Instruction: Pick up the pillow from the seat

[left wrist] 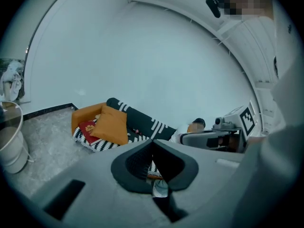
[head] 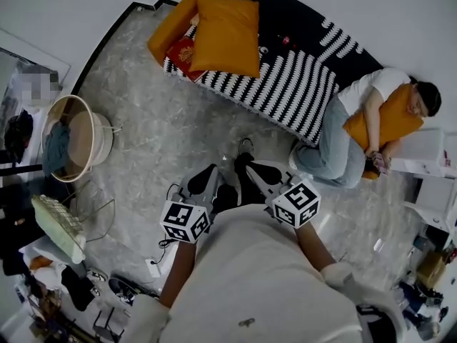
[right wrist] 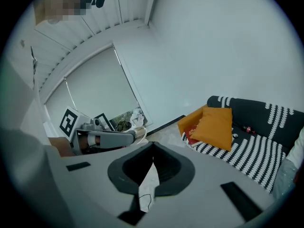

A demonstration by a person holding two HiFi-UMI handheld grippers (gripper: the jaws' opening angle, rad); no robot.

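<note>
Pillow (head: 227, 36) leans tilted agst sofa (head: 300, 84).

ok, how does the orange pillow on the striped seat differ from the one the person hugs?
The seat pillow lies free on the striped seat, whole face showing; the hugged pillow is clasped by the person, partly hidden by arms. In the head view the seat pillow is at top, the hugged pillow at right. Both are orange.
</note>
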